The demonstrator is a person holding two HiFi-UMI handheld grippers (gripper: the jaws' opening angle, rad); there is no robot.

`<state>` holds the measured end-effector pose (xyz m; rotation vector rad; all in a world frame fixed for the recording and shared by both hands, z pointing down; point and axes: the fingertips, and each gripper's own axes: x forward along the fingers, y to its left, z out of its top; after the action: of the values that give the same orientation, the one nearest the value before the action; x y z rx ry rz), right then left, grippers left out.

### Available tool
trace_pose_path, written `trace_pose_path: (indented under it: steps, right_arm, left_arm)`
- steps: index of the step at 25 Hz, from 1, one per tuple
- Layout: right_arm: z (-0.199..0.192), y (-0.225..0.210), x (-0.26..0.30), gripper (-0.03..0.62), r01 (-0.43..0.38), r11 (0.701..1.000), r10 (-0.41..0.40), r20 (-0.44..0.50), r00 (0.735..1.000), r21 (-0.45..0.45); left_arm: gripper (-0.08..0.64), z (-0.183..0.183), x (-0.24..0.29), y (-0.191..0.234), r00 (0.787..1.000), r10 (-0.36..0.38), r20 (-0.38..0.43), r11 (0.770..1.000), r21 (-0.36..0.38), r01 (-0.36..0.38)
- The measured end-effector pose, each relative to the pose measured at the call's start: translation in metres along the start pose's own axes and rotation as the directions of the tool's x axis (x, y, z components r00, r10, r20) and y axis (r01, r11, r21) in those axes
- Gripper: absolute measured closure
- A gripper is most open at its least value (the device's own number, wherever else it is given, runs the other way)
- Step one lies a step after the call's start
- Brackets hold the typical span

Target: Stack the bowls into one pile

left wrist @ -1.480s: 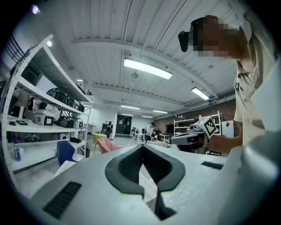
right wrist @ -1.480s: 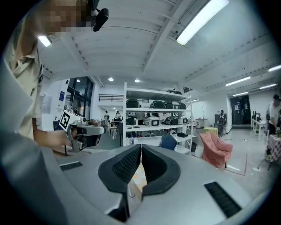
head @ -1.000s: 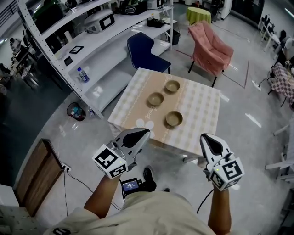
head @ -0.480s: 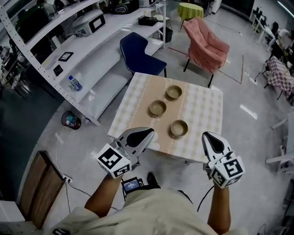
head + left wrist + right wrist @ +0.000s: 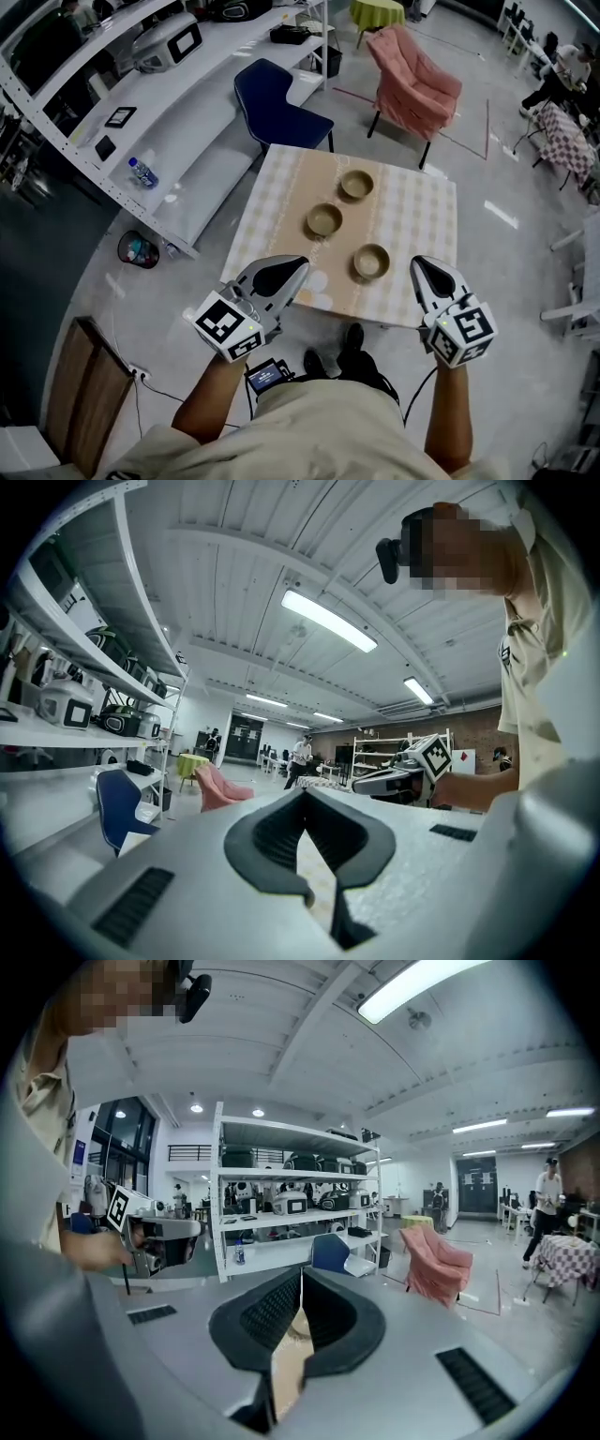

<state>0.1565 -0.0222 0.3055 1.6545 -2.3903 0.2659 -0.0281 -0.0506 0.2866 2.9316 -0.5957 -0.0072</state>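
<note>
The head view looks steeply down from above the person onto the table [image 5: 412,234], with the left gripper [image 5: 298,265] and right gripper [image 5: 419,264] close at its lower edge. Each gripper view sits right behind its own jaws, facing roughly level across the room. All three views share the pink chair [image 5: 417,89] and blue chair [image 5: 277,103].

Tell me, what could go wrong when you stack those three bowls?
The left gripper and right gripper are both shut and empty. If they reach in like that, they might shove a bowl instead of grabbing it. The nearest bowl sits closest to the front edge of the table, so a bump could perhaps knock it off.
</note>
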Motion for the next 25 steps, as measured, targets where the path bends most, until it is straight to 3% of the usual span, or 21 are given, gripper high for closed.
trace_pose_path:
  steps: [15,25]
  right_arm:
    - [-0.034,-0.021,0.063,0.588,-0.034,0.999,0.036,-0.088,0.995,0.025]
    - [-0.086,-0.053,0.107,0.588,-0.074,0.995,0.087,-0.202,0.976,0.069]
  left_arm:
    - [0.554,-0.008,0.007,0.047,0.998,0.068,0.002,0.997,-0.024,-0.068]
    - [0.555,-0.026,0.037,0.068,0.995,0.091,-0.041,0.994,-0.060,-0.093]
